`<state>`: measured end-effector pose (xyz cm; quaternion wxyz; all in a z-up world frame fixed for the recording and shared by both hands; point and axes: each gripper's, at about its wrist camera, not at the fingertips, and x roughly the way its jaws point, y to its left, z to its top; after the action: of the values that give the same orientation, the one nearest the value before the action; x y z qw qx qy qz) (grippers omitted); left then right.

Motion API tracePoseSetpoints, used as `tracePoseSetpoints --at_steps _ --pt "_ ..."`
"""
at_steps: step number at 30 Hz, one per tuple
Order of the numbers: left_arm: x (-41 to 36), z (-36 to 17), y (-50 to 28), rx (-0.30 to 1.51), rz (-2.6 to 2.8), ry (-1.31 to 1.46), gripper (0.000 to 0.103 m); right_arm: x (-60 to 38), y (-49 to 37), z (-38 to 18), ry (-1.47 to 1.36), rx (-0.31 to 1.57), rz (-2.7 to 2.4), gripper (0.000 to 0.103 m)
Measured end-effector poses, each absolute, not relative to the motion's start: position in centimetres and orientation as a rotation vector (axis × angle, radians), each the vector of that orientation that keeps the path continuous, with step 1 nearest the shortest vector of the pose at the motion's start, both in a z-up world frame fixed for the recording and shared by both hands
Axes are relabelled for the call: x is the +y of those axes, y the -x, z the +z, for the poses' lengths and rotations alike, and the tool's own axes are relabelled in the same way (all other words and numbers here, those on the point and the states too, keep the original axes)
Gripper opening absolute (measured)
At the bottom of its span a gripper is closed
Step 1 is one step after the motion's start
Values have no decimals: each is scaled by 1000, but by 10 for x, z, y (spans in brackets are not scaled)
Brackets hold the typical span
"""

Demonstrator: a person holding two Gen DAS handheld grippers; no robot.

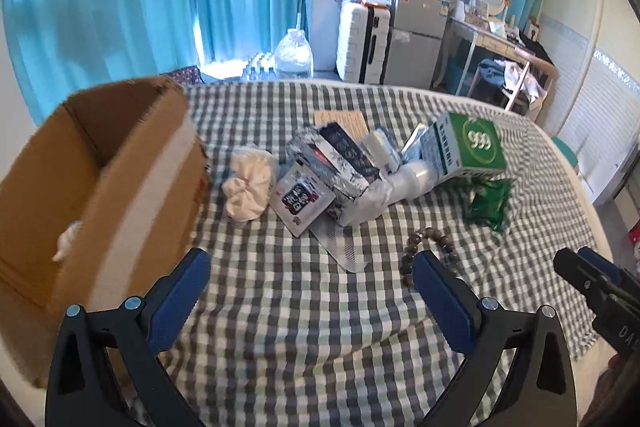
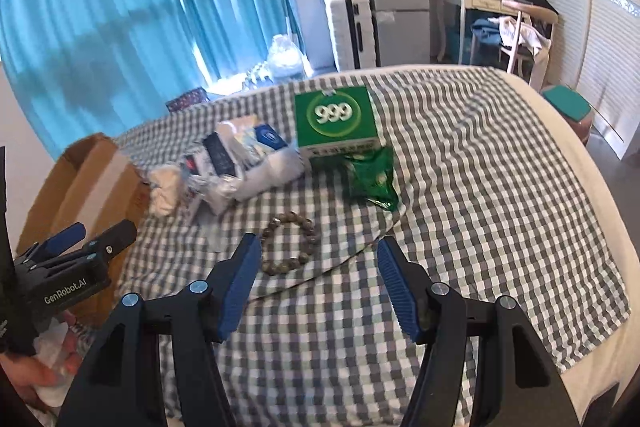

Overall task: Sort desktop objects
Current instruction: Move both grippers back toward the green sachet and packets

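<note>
Both tongs are spread wide and holding nothing. The left tongs (image 1: 312,271) hover over the checkered cloth (image 1: 280,327) with the open cardboard box (image 1: 100,163) just to their left (something white sits inside it, can't tell what). The right tongs (image 2: 316,263) hang over the same cloth, with the bead bracelet (image 2: 290,241) lying flat just ahead, between the blue pads (image 2: 240,283). Further back there's a heap: a white crumpled tissue (image 1: 250,185), a few foil sachets (image 1: 332,163), a white bottle (image 1: 412,177) on its side, and the green 999 box (image 2: 336,123) with a green packet (image 2: 370,181) touching its front edge.
</note>
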<state>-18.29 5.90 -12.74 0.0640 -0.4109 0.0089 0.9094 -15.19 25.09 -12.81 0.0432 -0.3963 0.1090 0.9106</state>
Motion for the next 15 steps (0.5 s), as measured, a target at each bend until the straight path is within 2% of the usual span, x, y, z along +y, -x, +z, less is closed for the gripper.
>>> tracePoseSetpoints --at_steps 15 --pt "64 -202 258 200 2746 1255 103 293 237 -199 1302 323 2670 67"
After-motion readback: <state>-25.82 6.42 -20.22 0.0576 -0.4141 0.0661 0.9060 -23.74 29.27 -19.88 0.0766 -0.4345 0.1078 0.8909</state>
